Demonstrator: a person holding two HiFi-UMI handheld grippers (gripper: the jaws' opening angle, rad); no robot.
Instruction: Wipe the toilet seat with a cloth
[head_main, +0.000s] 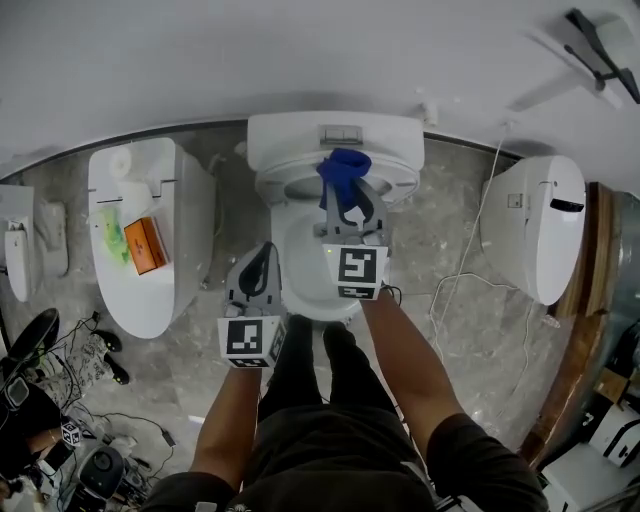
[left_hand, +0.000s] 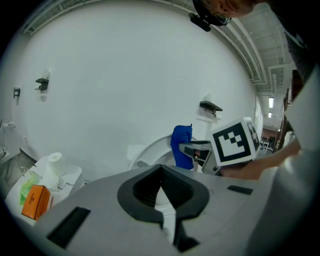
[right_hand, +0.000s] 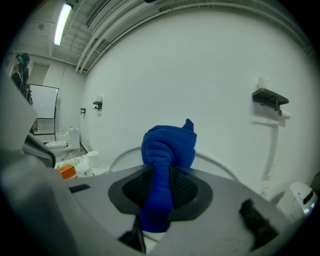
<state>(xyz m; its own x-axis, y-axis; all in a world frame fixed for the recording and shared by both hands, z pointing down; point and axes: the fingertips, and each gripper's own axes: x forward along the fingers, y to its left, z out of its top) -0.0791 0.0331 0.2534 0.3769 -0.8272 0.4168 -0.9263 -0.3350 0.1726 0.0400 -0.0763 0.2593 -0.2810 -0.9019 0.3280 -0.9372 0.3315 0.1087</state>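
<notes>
A plain white wall (head_main: 300, 60) is rising ahead of both tools, and a grey marbled floor (head_main: 450, 230) is spreading out beneath them. The middle toilet (head_main: 300, 138) is standing directly under the tools, backing against that wall, with open floor lying on either side of it.

A second toilet (head_main: 150, 280) with its lid down is sitting well out to the left of the left tool (head_main: 262, 258), and a third toilet (head_main: 545, 235) is sitting well out to the right of the right tool (head_main: 347, 195). Neither one is crowding the tools.

The toilet seat (head_main: 272, 186) is ringing the bowl (head_main: 305, 270) beneath the right tool. The right tool is reaching over the back part of the seat, just short of the toilet's rear block, and is pinching a blue cloth (head_main: 343, 168). The cloth is bunching out beyond the tool's tips, over the seat's rear edge.

The left tool is hanging behind and to the left of the right tool, at the bowl's front left rim, with its jaws pressed together on nothing.

A white cable (head_main: 470, 280) is trailing across the floor to the right of the right tool. On the second toilet's lid, left of the left tool, an orange box (head_main: 145, 245), a green packet (head_main: 112, 235) and a paper roll (head_main: 120, 160) are lying.
</notes>
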